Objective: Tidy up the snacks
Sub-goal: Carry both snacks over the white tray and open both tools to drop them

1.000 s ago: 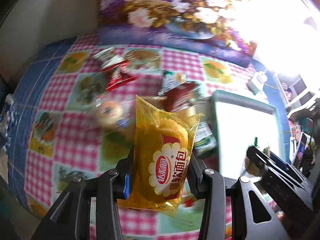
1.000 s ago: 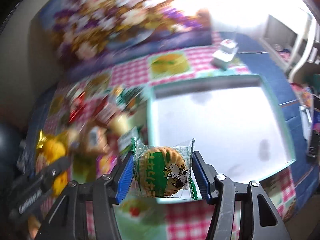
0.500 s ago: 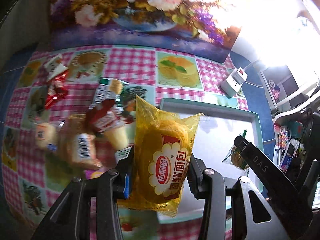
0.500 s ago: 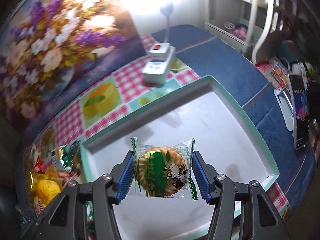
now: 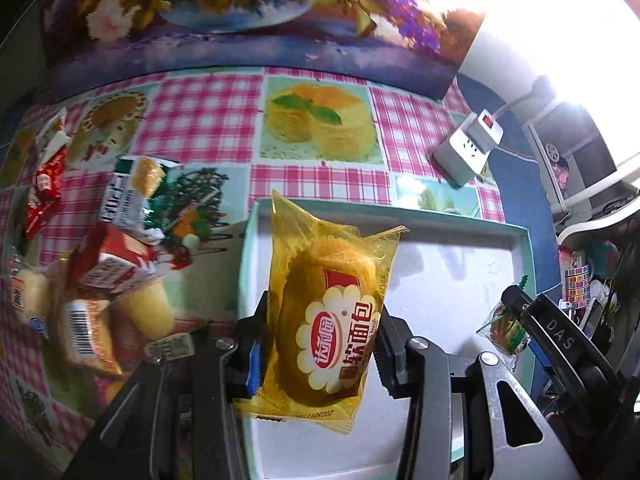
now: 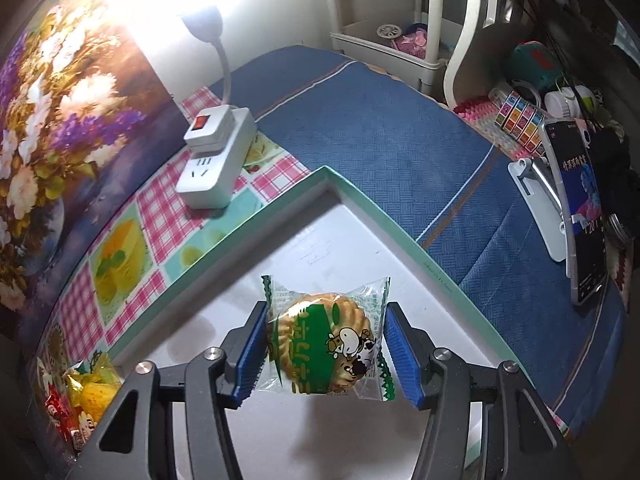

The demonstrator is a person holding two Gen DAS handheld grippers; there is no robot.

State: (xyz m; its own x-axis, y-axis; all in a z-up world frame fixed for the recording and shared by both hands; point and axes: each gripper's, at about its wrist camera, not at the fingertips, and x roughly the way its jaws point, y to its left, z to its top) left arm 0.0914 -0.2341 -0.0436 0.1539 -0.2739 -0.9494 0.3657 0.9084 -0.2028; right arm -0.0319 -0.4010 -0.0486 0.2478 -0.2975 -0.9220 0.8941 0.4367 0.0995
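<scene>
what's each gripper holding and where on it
Left gripper pinches the yellow bread packet by its lower sides; right gripper holds the green cookie packet by its side edges.

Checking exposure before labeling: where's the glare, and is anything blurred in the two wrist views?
Left wrist view: upper right corner is blown out white; the loose snack pile at left is smeared, while the yellow bread pack in the left tool is sharp. Right wrist view: glare washes out the top left above the power strip; the cookie pack and white tray are crisp.
</scene>
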